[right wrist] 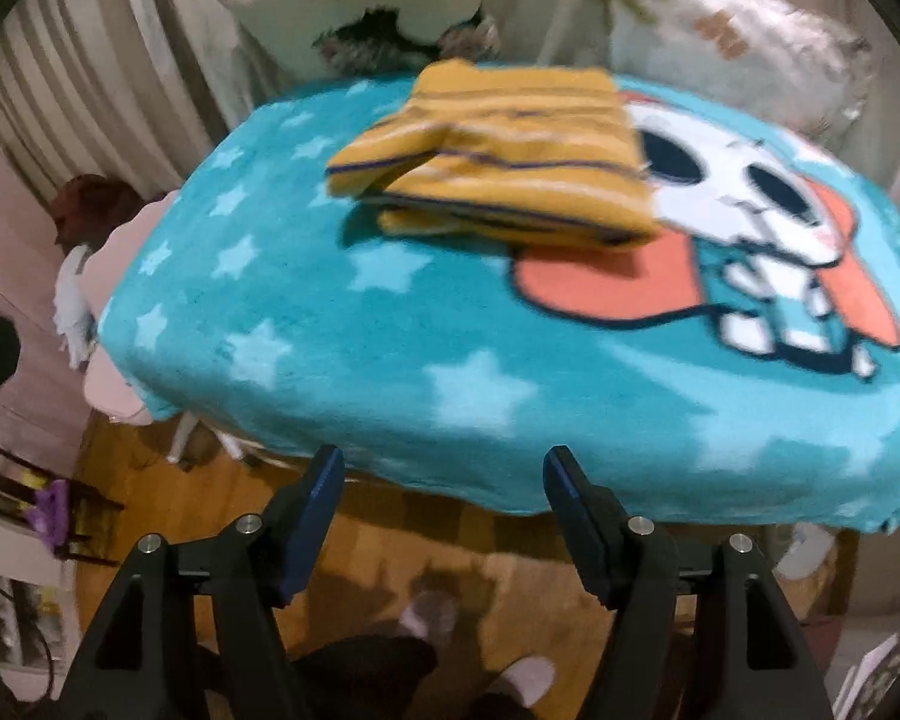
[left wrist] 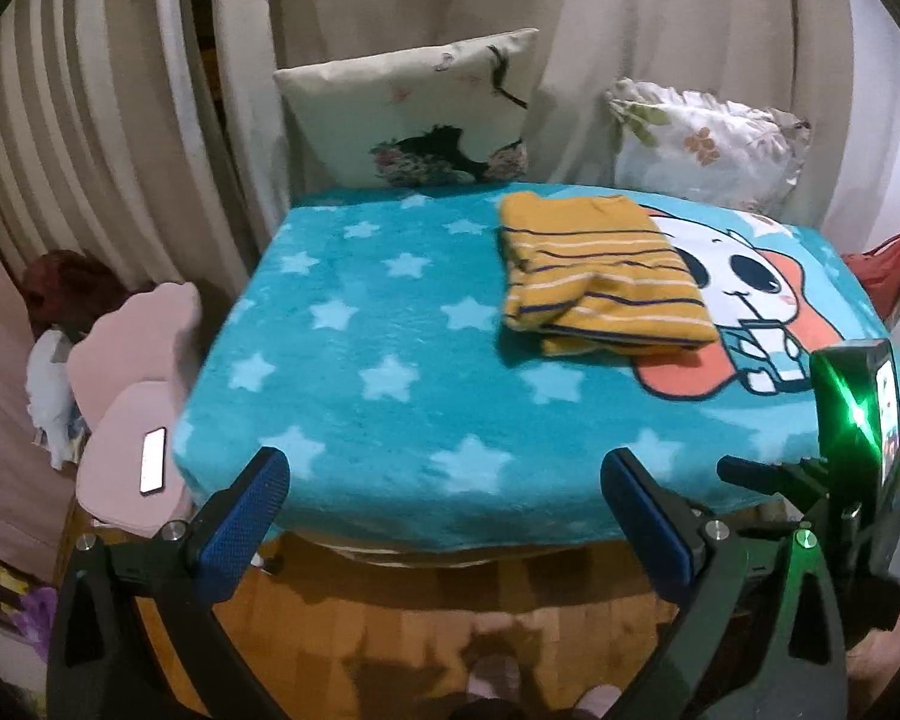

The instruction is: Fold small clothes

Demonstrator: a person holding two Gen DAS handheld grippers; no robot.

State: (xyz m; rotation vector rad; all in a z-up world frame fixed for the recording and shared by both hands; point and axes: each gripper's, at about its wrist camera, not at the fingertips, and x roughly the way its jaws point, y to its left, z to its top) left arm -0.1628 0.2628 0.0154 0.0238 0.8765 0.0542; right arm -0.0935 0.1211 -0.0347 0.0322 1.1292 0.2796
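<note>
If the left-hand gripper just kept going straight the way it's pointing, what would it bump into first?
Probably the blue star blanket near its front edge. The open left gripper holds nothing, and the folded yellow striped shirt lies farther back and to the right; depth is uncertain.

1. The surface (left wrist: pixel 342 360) is draped in a teal fleece blanket (right wrist: pixel 330 348) printed with pale stars and a white cartoon character in orange; it stands on a wooden floor (left wrist: pixel 354 618).
2. A folded mustard striped shirt (left wrist: pixel 600 276) lies on the blanket, its right edge overlapping the cartoon print; its far edge is near two pillows (left wrist: pixel 414 102).
</note>
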